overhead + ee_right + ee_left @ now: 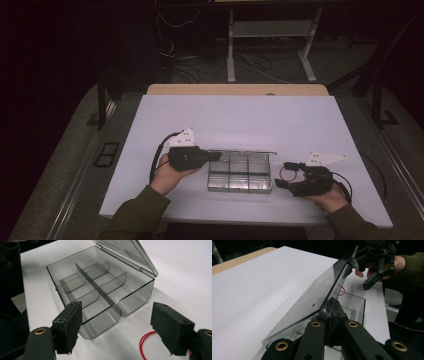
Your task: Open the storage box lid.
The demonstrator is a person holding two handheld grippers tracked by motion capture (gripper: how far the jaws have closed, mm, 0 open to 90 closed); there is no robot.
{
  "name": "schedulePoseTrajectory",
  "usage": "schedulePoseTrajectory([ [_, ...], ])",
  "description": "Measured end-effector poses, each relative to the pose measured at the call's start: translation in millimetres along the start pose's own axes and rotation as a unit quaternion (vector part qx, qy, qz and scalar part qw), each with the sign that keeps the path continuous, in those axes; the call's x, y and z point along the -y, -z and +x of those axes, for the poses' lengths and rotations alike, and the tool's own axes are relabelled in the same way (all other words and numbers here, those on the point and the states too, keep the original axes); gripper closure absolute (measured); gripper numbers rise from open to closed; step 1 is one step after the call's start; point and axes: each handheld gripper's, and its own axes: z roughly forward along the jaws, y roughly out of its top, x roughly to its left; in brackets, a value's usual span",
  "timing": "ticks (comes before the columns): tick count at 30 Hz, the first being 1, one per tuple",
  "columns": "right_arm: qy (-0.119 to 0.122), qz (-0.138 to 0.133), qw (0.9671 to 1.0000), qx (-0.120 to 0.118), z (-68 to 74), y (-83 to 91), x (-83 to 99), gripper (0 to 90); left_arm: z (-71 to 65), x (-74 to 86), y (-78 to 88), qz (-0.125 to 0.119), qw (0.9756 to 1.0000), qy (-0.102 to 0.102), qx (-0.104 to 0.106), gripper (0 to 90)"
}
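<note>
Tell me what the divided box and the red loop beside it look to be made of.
Divided box: smoky, glossy see-through plastic, probably rigid; the dividers show through its walls and the raised lid reflects light.
Red loop: thin and round, likely a rubber band, though wire cannot be excluded.

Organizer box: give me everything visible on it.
The organizer box is smoky translucent plastic, rectangular, with a long centre divider and curved cross dividers making six compartments, all seemingly empty. It sits flat on the white table between both hands. Its hinged clear lid is raised, tilted back, its edge pinched by the left hand-held gripper. A red loop lies beside it.
</note>
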Motion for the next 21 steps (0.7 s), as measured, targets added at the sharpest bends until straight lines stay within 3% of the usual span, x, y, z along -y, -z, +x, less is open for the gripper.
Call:
schedulePoseTrajectory([
  [5,0.005,0.001,1.0000,0.002,-3.6,-2.8,-8.4,24.9,0.7,-1.4,0.6,-0.002,1.0000,-0.003,-0.001,88.7],
  [11,0.007,-0.005,0.9999,-0.011,-8.7,-0.6,-21.3,24.9,1.9,-3.6,0.9,-0.005,1.0000,-0.004,-0.002,88.8],
  [21,0.030,-0.027,0.9979,-0.051,-10.0,2.5,-49.4,29.4,3.2,-5.3,1.4,-0.008,1.0000,-0.003,-0.003,88.8],
])
